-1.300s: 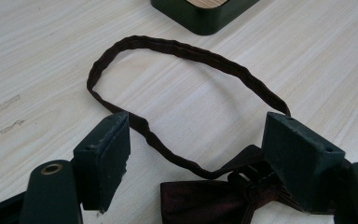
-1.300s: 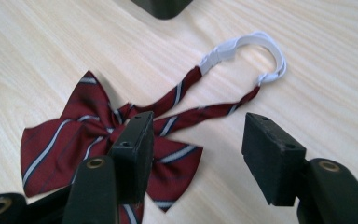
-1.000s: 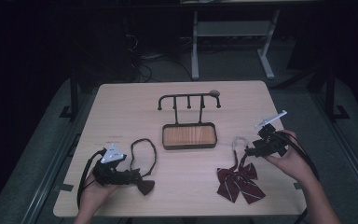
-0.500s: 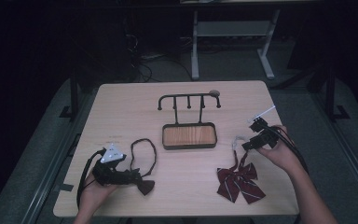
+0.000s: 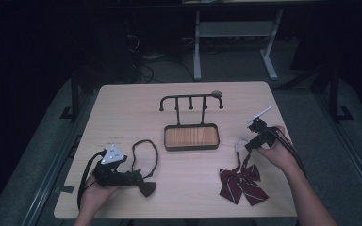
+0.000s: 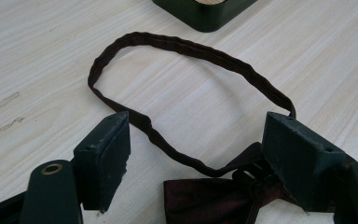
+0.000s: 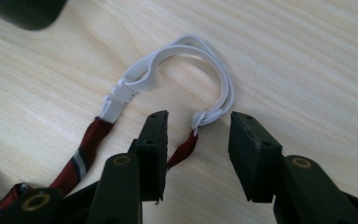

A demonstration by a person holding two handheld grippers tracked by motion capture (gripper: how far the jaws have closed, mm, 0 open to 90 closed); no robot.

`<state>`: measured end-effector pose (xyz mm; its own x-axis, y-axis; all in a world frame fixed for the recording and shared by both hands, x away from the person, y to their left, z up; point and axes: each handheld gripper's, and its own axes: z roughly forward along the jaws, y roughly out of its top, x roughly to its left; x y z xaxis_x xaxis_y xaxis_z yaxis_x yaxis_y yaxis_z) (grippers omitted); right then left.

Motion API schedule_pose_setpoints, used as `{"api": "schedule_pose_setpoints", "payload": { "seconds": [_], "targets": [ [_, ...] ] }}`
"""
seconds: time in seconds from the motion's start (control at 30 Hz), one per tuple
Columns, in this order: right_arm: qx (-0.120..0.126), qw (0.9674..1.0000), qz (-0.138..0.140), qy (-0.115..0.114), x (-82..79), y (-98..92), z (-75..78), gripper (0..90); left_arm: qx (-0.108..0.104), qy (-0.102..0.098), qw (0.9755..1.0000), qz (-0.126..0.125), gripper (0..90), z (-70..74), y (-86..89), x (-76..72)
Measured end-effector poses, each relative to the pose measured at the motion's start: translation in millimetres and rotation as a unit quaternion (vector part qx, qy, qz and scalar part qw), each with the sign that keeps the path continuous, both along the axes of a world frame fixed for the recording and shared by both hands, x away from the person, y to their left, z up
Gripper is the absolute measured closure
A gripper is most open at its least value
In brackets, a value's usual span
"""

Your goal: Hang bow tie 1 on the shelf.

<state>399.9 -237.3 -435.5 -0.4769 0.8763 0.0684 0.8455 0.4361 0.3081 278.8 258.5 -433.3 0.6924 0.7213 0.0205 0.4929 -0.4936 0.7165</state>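
Note:
A dark brown bow tie (image 5: 147, 188) with a thin loop strap (image 5: 144, 154) lies at the table's front left. My left gripper (image 5: 134, 178) is open right beside it. In the left gripper view the bow (image 6: 214, 200) sits low between the jaws, and the strap (image 6: 191, 51) curves ahead of my left gripper (image 6: 198, 140). A red striped bow tie (image 5: 242, 184) lies at the front right with a white elastic loop (image 5: 239, 142). My right gripper (image 5: 248, 146) is open at that loop. In the right gripper view the elastic (image 7: 214, 79) has its knot between the jaws of the right gripper (image 7: 200, 123), unclamped.
A black hook rack (image 5: 191, 101) rises from a dark tray with a wooden floor (image 5: 191, 136) at the table's middle; its corner (image 6: 205, 11) shows in the left gripper view. A metal frame (image 5: 235, 33) stands on the dark floor behind the table.
My right gripper has shifted slightly left and forward toward the white elastic loop. The left gripper and both bow ties have stayed in place.

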Motion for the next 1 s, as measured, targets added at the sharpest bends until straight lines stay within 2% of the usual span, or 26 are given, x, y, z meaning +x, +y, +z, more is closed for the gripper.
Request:
{"api": "schedule_pose_setpoints", "payload": {
  "seconds": [0.43, 0.6, 0.8, 1.0],
  "targets": [
    [-0.019, 0.9998, -0.002, 0.011, 3.2, 5.1, -6.8, 68.2, -0.002, -0.001, 1.0, 0.002, 24.3, -0.1, 0.5, 0.2],
    [-0.02, 0.9997, -0.002, 0.013, 3.0, 6.0, -6.4, 79.5, -0.001, -0.001, 1.0, 0.0, 24.3, 0.3, 0.5, 0.1],
    [0.001, 0.9998, 0.0, 0.02, 0.8, 5.3, -2.3, 83.5, 0.0, 0.0, 1.0, 0.0, 24.3, 0.1, 0.4, 0.1],
    [0.02, 0.9996, 0.011, 0.014, -6.9, 6.3, 12.2, 83.9, 0.001, 0.0, 1.0, -0.001, 24.3, -0.2, -0.3, 0.0]
  ]
}}
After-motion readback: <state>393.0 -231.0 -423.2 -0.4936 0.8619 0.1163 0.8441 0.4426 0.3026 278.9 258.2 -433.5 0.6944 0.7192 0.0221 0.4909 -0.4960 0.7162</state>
